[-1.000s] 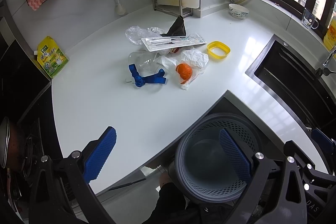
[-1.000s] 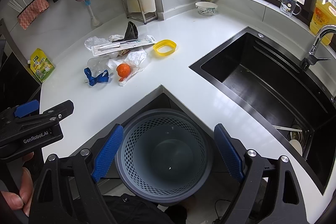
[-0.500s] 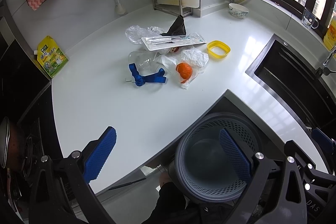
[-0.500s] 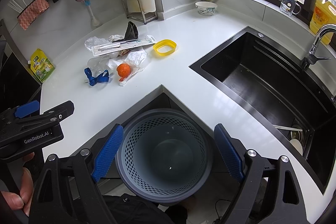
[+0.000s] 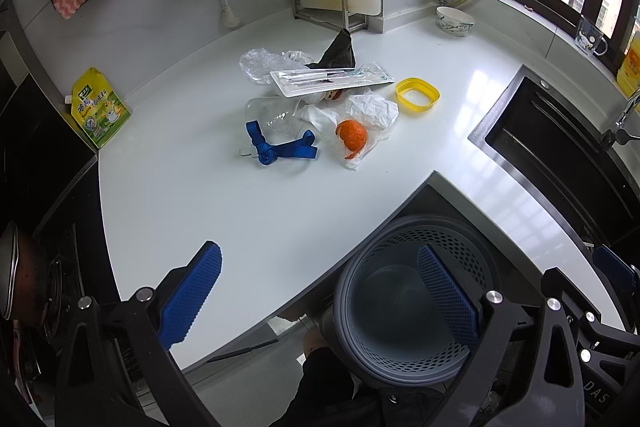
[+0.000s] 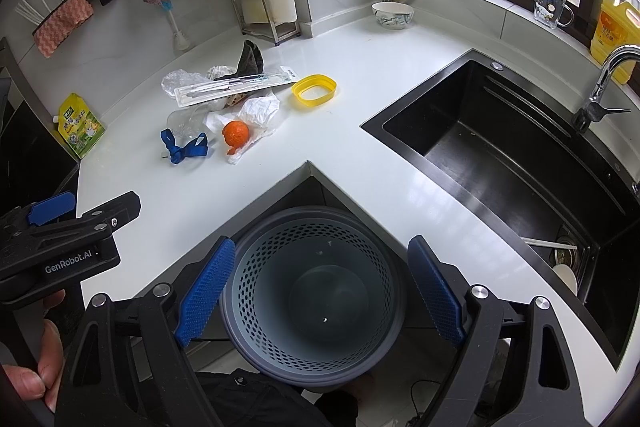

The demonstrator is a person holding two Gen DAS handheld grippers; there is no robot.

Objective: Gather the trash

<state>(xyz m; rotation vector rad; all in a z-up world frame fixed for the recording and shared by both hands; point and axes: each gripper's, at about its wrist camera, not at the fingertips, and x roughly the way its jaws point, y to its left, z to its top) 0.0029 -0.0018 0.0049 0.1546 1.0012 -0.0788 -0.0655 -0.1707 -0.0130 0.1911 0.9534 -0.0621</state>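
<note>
- Nearest: left gripper [image 5: 320,291] jaws spread wide, nothing between the blue ribbed pads. Right gripper [image 6: 320,291] same: wide apart, empty, framing the bin from above.
- Nothing changed versus the views half a second and one second back: both grippers parked in the same spot, litter untouched. Reads as a pause before the first pick; task not started, bin empty.
- Just below: grey plastic bin [image 6: 256,307] on the floor in the counter's corner notch, round, perforated upper wall, solid base, only a speck or two inside.
- Hand [image 6: 40,367] at near left edge, holding the left gripper's handle.
- Counter [image 5: 240,211]: white, glossy, smooth; bare between the grippers and the litter.
- Mid-distance, left of centre, the trash cluster:
  - blue strap [image 5: 280,149], flat woven band, knotted, nearest piece
  - orange peel [image 5: 352,135] on crumpled white tissue [image 5: 372,109], soft, likely to deform
  - clear plastic bottle [image 5: 272,115], lying down, partly under the tissue
  - long flat white blister pack [image 5: 328,81] lying across the pile
  - clear crinkled film [image 5: 260,65] and a dark rag-like scrap [image 5: 340,49] on the far side
  - yellow plastic ring lid [image 5: 417,95], rigid, just right of the pile
- Right: black sink [image 6: 520,155], matte, deep.
- Far: bowl [image 5: 455,21] near the window; green-yellow pouch [image 5: 100,107] at the left edge, probably not trash.
</note>
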